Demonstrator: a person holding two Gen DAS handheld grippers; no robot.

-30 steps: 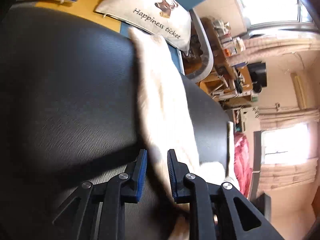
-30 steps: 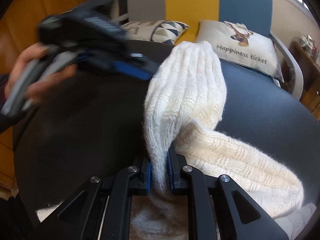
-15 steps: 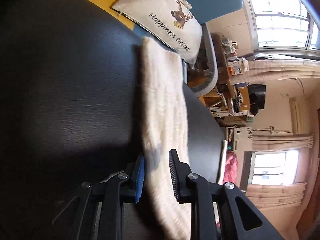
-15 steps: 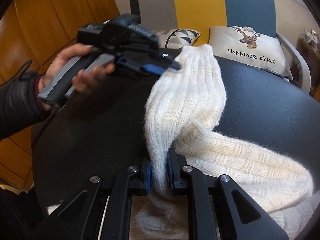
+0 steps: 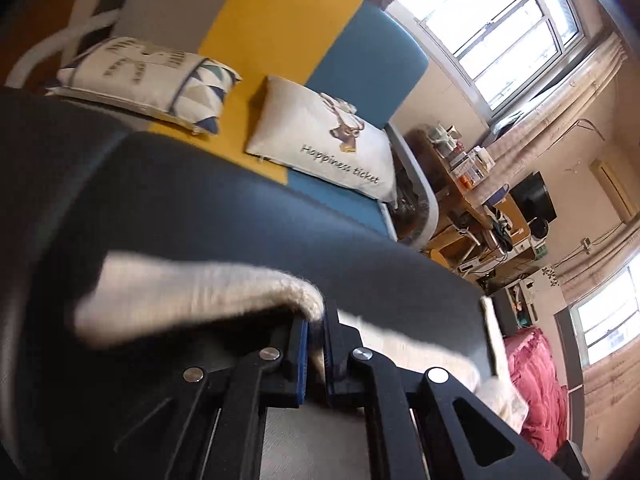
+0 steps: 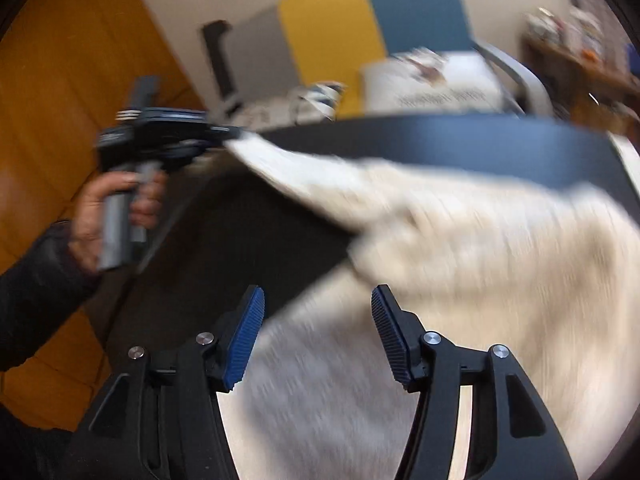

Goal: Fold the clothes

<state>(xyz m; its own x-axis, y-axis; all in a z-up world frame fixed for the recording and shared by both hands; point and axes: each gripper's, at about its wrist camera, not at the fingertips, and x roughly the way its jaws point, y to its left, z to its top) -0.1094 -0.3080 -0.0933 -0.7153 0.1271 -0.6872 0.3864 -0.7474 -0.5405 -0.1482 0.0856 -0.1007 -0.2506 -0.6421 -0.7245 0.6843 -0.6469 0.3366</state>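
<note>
A lived-in home — a sitting room. A sofa [image 5: 280, 32] in grey, yellow and blue panels carries two printed cushions [image 5: 320, 140], one reading "Happiness ticket". Curtained windows [image 5: 492, 28] light a cluttered wooden desk [image 5: 460, 184] — small boxes and a dark monitor [image 5: 534, 196] on it. Orange wood panelling [image 6: 68, 72] covers one wall.

left tongs [image 5: 315, 354]: pinched nearly closed | right tongs [image 6: 318, 334]: spread wide | left hand [image 6: 108, 212]: gripping handle

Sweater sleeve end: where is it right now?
In the left wrist view the sleeve is pinched in the left gripper, lifted above the black table, stretching left of the fingers.
</note>
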